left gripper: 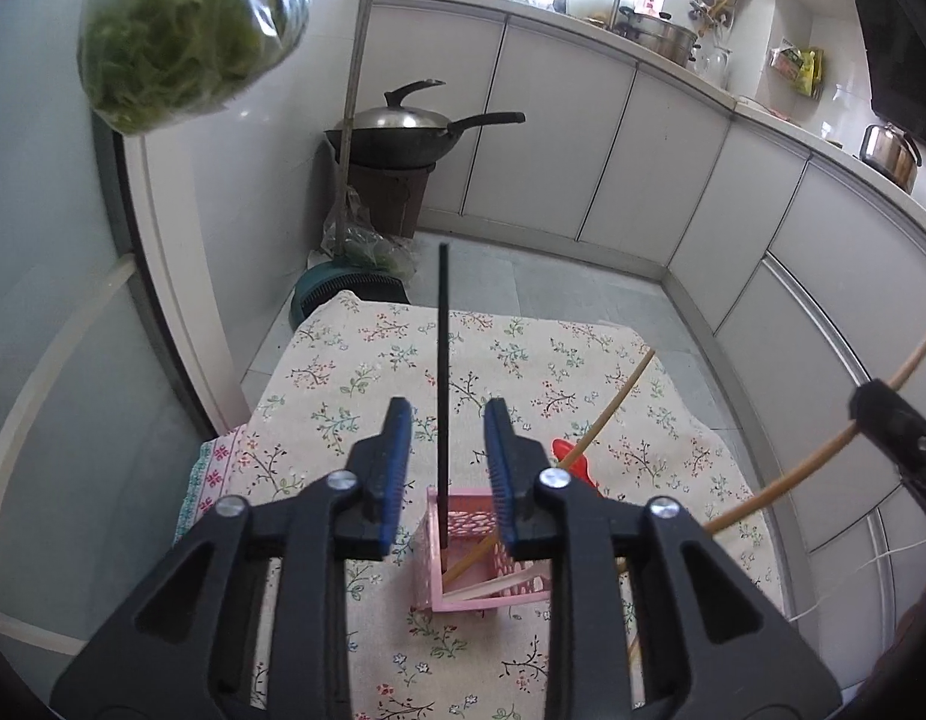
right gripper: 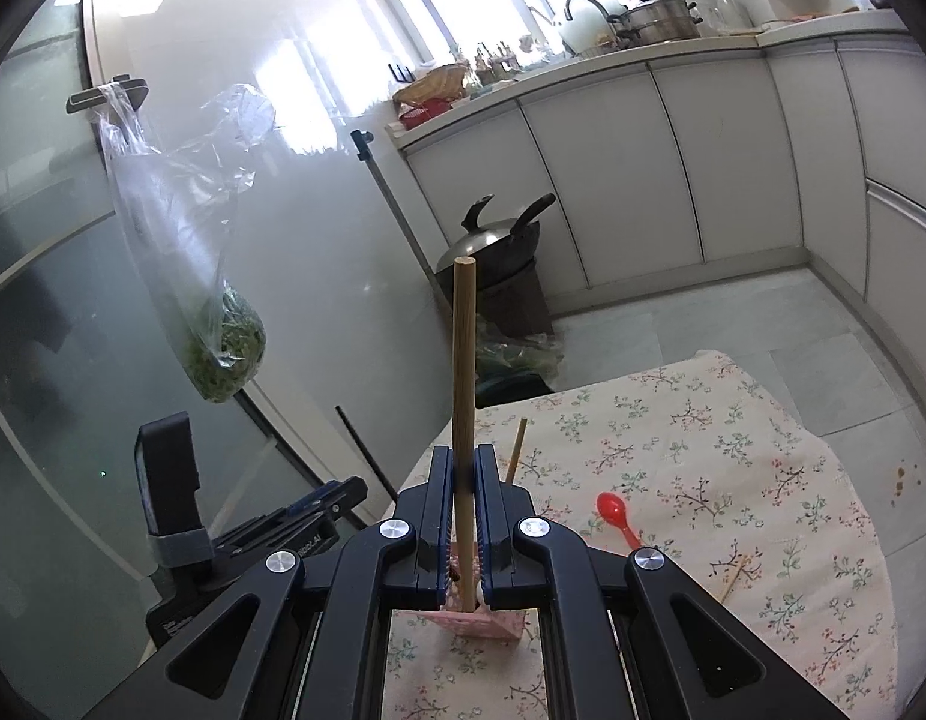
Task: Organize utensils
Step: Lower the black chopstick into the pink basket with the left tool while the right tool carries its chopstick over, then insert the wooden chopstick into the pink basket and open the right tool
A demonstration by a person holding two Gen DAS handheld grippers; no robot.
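Observation:
A pink perforated holder [left gripper: 481,564] stands on the floral tablecloth [left gripper: 583,372]. A black chopstick [left gripper: 443,372] stands upright in it, between the fingers of my left gripper [left gripper: 447,420], which is open and not touching it. A wooden chopstick [left gripper: 607,420] leans in the holder too. My right gripper [right gripper: 463,462] is shut on a wooden chopstick [right gripper: 464,348], its lower end over the pink holder [right gripper: 493,621]. The right gripper also shows in the left wrist view [left gripper: 895,426]. A red spoon [right gripper: 616,513] lies on the cloth.
A loose wooden chopstick [right gripper: 733,582] lies on the cloth at the right. A bag of greens [right gripper: 222,348] hangs from the door at left. A lidded wok [left gripper: 402,132] stands on a stool beyond the table. White cabinets [left gripper: 673,180] line the far wall.

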